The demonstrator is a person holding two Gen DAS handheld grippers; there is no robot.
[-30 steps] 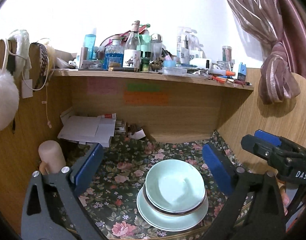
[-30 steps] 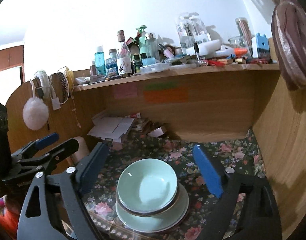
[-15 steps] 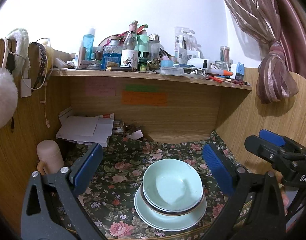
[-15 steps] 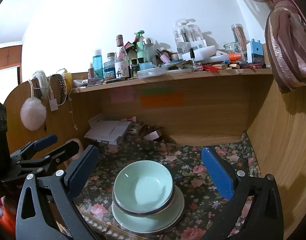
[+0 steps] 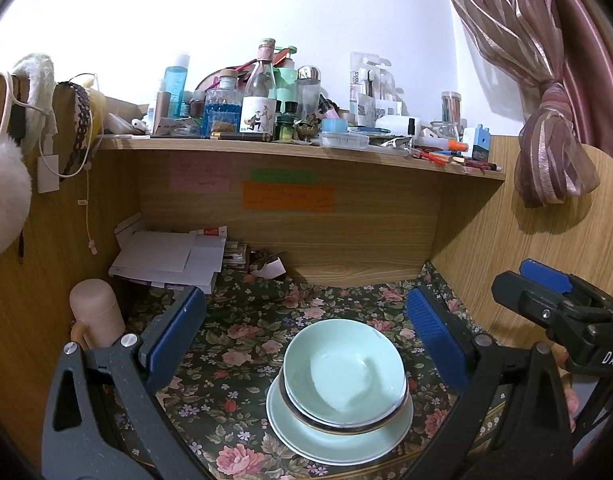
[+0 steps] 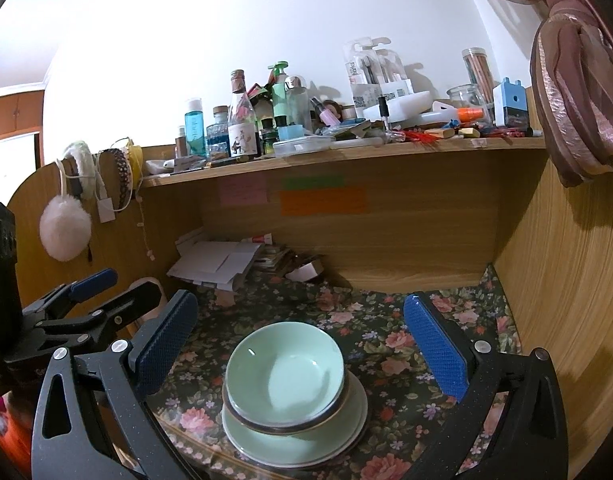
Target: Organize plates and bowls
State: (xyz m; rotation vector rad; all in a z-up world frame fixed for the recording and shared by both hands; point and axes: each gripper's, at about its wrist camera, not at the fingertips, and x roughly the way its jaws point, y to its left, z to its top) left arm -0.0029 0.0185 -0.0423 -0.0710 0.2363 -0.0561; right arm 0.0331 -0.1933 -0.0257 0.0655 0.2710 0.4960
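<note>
The pale green bowl [image 5: 343, 372] sits nested on the matching green plate [image 5: 338, 436], and I judge that as the point of the job: small dish on the wider one, so the pile stays low and steady. A dark gold-edged rim shows between them, which may be a second bowl under the top one, though I cannot tell for sure. The stack stands near the front edge of the tabletop [image 5: 234, 364], on the floral cloth, well clear of the loose papers [image 5: 166, 258] and the pink cylindrical thing [image 5: 96, 312] pushed toward the back and left. My left claw [image 5: 306, 336] is spread wide and released, its blue pads either side of the stack and above it, touching nothing. My right claw [image 6: 302, 344] has just been opening and now stands fully apart too, with the bowl below and between its pads but not pressed by them, so I hold nothing. I keep both claws level with each other, side by side, aimed slightly down over the dishes, because from there I can check the stack is centred. The cluttered shelf [image 5: 306, 150] of bottles overhead stays out of my reach path. To my eye the stacking looks about done.
</note>
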